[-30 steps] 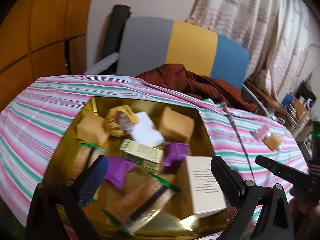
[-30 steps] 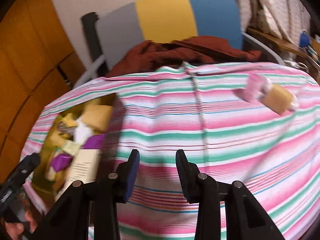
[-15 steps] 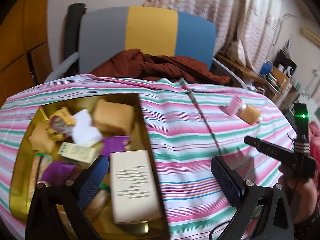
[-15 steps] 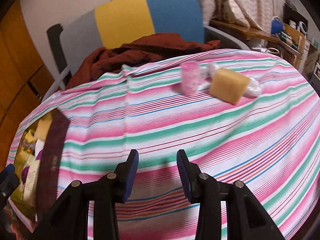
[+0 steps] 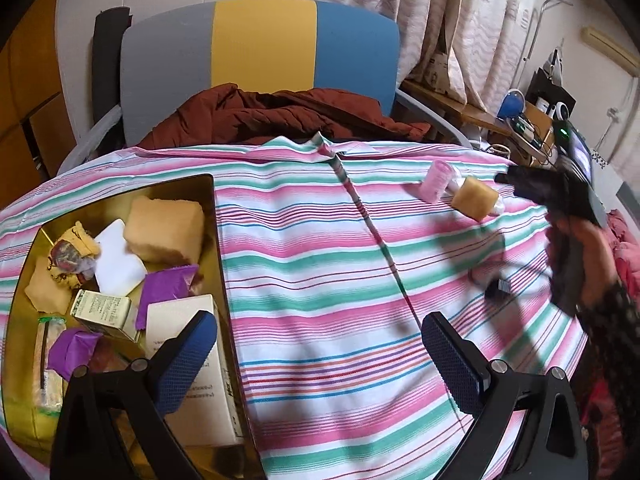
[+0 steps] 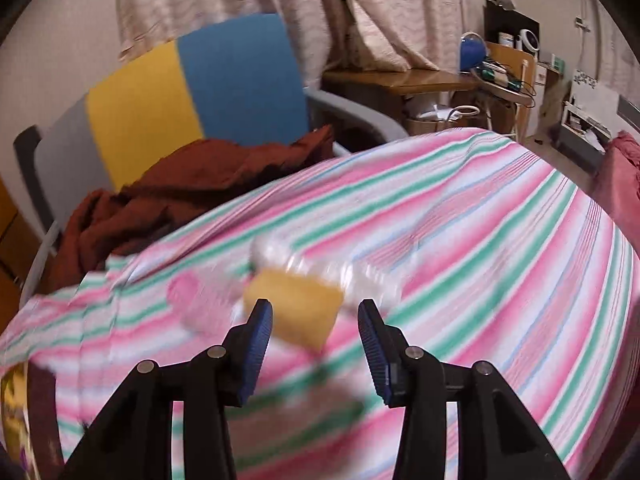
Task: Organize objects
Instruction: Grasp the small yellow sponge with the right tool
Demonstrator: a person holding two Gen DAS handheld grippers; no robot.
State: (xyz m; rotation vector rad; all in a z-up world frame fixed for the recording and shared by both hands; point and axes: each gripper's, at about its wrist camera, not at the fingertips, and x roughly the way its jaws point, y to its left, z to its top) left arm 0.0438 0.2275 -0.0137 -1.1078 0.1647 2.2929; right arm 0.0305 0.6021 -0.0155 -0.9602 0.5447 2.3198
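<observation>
A gold tin box (image 5: 218,240) sits at the left of the striped tablecloth (image 5: 320,264), holding sponges, purple wrappers, small cartons and a white box (image 5: 188,356). A yellow sponge (image 5: 474,199), a pink cylinder (image 5: 436,176) and a clear plastic item lie at the far right. My left gripper (image 5: 316,356) is open and empty over the cloth beside the box. My right gripper (image 6: 316,328) is open, its fingers either side of the yellow sponge (image 6: 294,308), just short of it; the view is blurred. It also shows in the left wrist view (image 5: 520,180).
A grey, yellow and blue chair (image 5: 260,52) with a dark red jacket (image 5: 272,116) stands behind the table. A wooden side table (image 6: 400,80) with clutter is at the back right. A small black item (image 5: 498,288) lies on the cloth.
My left gripper has swung right, away from over the box. My right gripper has opened wider and moved forward to the yellow sponge.
</observation>
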